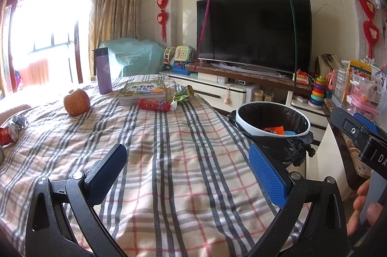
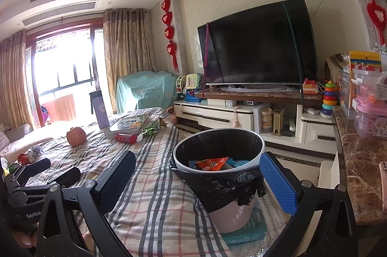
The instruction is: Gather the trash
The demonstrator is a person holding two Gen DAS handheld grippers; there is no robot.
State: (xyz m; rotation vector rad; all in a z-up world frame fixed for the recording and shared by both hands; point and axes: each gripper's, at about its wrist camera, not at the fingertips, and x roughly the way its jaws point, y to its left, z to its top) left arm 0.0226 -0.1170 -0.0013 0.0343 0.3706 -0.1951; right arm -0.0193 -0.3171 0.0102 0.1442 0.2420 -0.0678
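A bin with a black liner (image 1: 272,120) (image 2: 219,164) stands at the right edge of the plaid-covered table (image 1: 169,148) (image 2: 154,196); an orange wrapper (image 2: 211,163) lies inside. On the table lie a red tube-shaped wrapper (image 1: 154,104) (image 2: 125,138), a green crumpled packet (image 1: 183,94) (image 2: 151,128), and red and silver wrappers at the far left (image 1: 11,131) (image 2: 27,156). My left gripper (image 1: 191,167) is open and empty over the cloth. My right gripper (image 2: 205,182) is open and empty above the bin's near rim.
An apple (image 1: 77,102), a purple flask (image 1: 103,70) and a stack of books (image 1: 142,91) sit on the table's far side. A TV (image 1: 254,32) on a low cabinet stands behind. A marble counter (image 2: 360,172) with toy boxes is at right.
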